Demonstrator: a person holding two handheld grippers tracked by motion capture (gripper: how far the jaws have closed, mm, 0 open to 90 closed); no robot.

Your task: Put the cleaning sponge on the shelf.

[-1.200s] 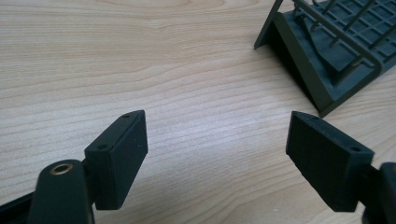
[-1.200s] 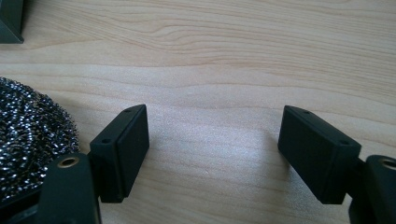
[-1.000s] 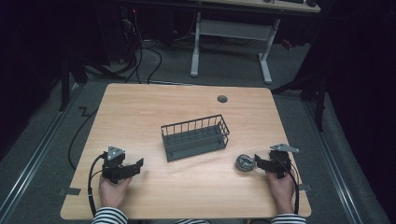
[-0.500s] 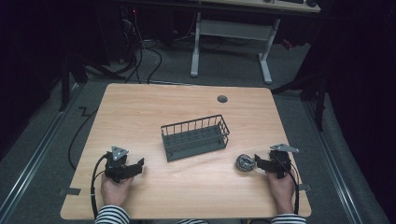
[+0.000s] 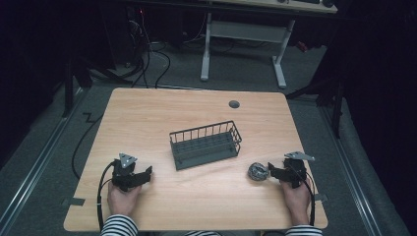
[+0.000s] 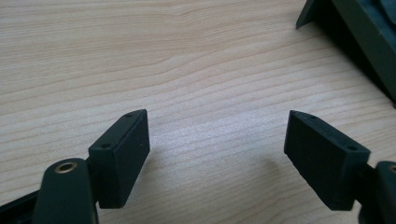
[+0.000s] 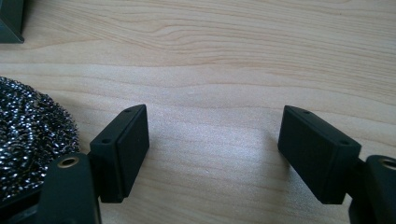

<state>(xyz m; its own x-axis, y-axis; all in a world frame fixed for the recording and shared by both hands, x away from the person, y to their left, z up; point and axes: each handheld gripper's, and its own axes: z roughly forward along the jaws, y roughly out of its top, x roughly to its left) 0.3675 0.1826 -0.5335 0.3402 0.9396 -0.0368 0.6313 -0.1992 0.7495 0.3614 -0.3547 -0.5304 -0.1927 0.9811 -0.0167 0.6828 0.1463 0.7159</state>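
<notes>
Wood table (image 5: 196, 113) in dark room, grey floor w/ cables behind. Wire basket (image 5: 205, 144) at frame center. Steel wool scrubber (image 5: 257, 171) lies on table lower right, just beside right gripper (image 5: 272, 172); in right gripper view scrubber (image 7: 28, 135) sits at left edge, outside the fingers (image 7: 123, 149), not between them. Right fingers spread, nothing gripped. Left gripper (image 5: 145, 173) lower left, apart from basket, fingers (image 6: 121, 154) spread wide over bare wood, holding nothing.

Silvery steel scourer (image 5: 257, 171), dark grey wire basket (image 5: 206, 144), pale woodgrain table (image 5: 162, 113).
</notes>
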